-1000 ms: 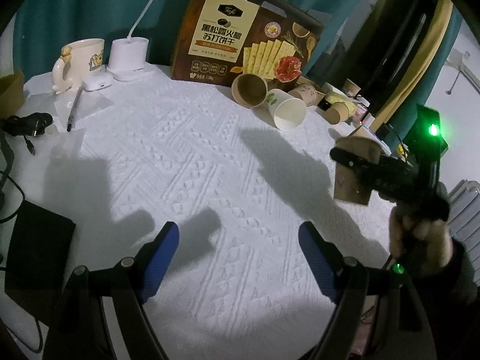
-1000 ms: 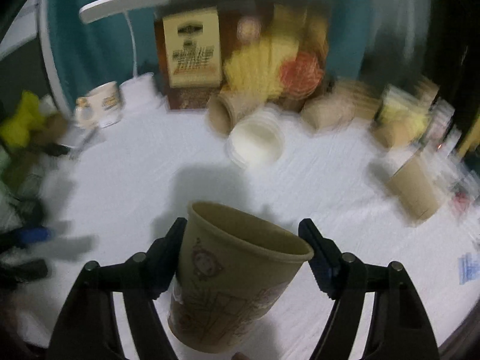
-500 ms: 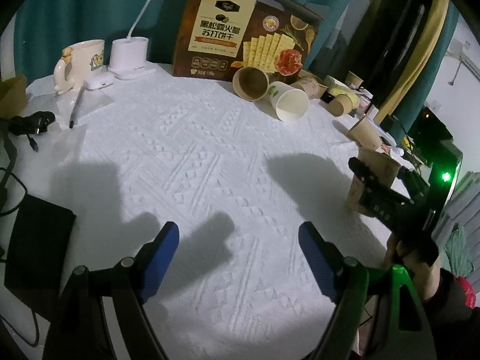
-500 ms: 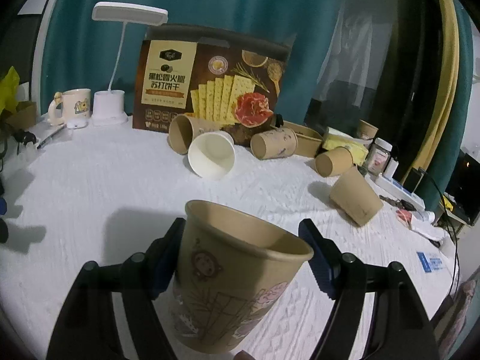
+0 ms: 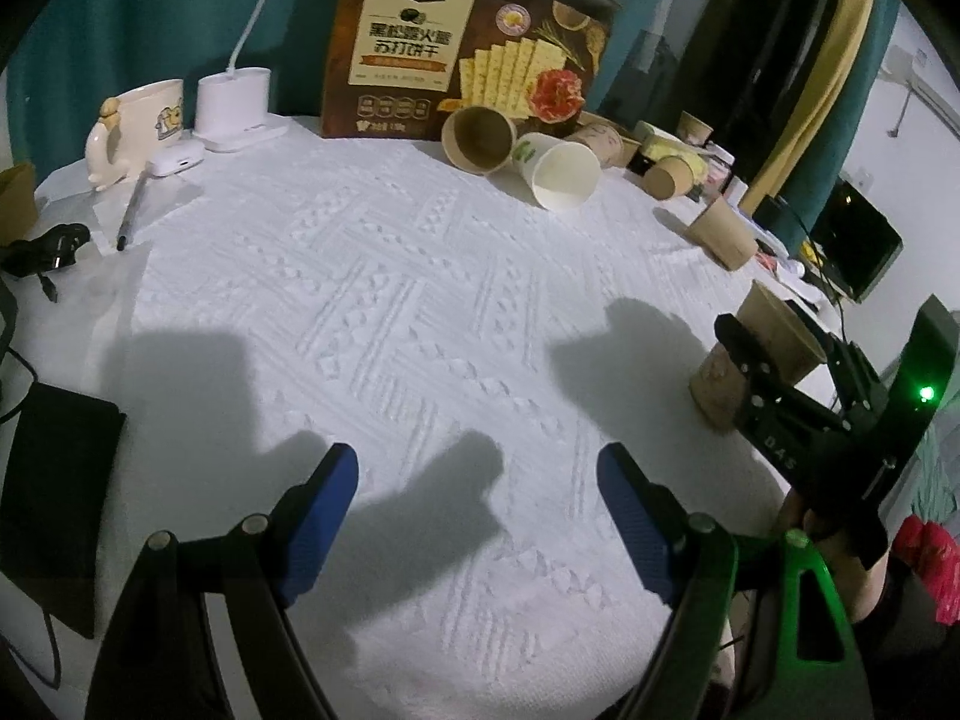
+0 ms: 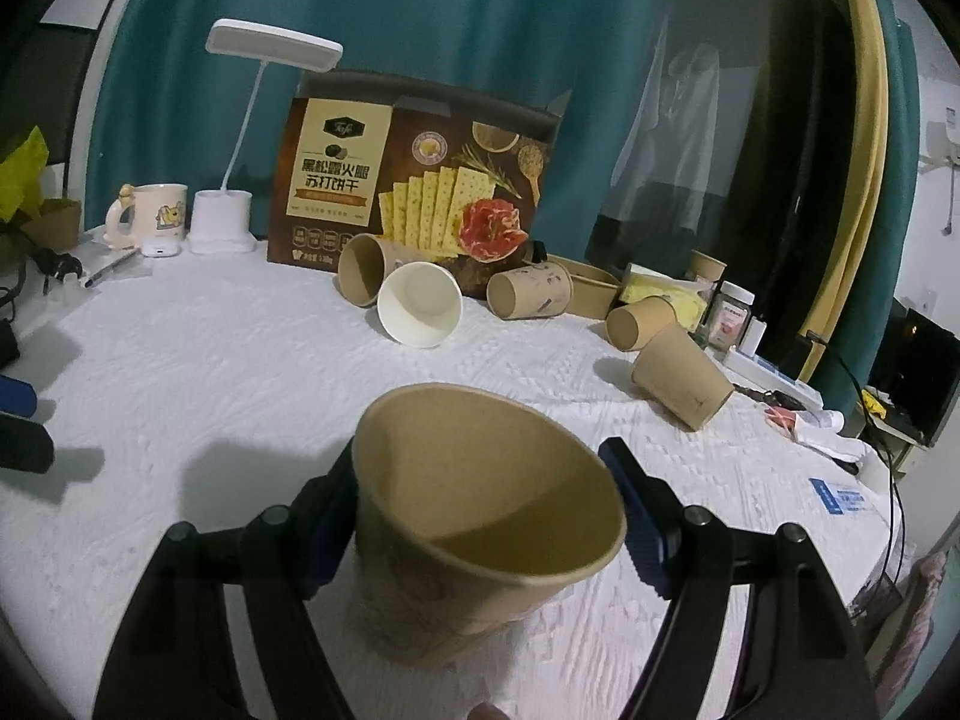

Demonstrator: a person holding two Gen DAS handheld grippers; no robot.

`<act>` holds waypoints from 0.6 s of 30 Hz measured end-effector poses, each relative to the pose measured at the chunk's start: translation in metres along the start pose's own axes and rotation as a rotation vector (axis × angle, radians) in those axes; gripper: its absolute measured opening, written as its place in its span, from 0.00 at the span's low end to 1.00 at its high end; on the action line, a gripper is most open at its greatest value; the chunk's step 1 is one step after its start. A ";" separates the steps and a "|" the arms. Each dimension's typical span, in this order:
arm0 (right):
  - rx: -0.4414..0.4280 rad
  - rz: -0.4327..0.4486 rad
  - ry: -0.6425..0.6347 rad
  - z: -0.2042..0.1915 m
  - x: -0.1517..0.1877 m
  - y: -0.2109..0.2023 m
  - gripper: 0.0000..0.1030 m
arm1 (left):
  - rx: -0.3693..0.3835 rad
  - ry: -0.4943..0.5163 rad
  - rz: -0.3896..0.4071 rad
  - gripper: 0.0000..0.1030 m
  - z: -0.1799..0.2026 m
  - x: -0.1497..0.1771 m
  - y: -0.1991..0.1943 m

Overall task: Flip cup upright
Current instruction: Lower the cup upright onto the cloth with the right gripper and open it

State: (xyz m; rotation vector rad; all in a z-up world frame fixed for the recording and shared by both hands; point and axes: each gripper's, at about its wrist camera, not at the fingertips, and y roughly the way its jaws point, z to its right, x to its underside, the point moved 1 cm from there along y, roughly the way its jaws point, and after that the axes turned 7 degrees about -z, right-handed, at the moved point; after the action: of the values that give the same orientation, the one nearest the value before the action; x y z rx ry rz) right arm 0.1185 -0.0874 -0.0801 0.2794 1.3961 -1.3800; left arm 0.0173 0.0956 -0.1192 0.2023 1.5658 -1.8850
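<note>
since a second ago you've brought the right gripper (image 6: 489, 519) lower, its jaws clamped on the brown cup (image 6: 480, 528), mouth up at 6 o'clock. its base seems near the desk (image 5: 420, 312); release remains. left gripper (image 5: 477, 516) jaws hang half-wide, empty.

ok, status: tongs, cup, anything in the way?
Right tongs shut on brown cup, mouth up, base near cloth. Left tongs open, empty. Nothing in the way.

Both wrist views face the cracker box (image 5: 468, 54) (image 6: 414, 180).
</note>
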 end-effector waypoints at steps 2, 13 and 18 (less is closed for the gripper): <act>-0.004 0.003 0.003 0.001 0.002 -0.003 0.71 | 0.000 0.008 -0.003 0.80 0.003 0.001 0.001; -0.075 -0.028 0.063 0.007 0.005 -0.010 0.81 | 0.007 0.035 -0.005 0.80 0.014 0.004 -0.001; -0.165 -0.077 0.108 0.012 0.005 -0.020 0.84 | 0.007 0.045 0.007 0.80 0.018 0.007 -0.008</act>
State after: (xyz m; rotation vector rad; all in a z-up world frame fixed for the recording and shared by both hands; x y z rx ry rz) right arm 0.1070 -0.1057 -0.0696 0.1960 1.6155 -1.3192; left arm 0.0129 0.0766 -0.1116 0.2543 1.5868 -1.8929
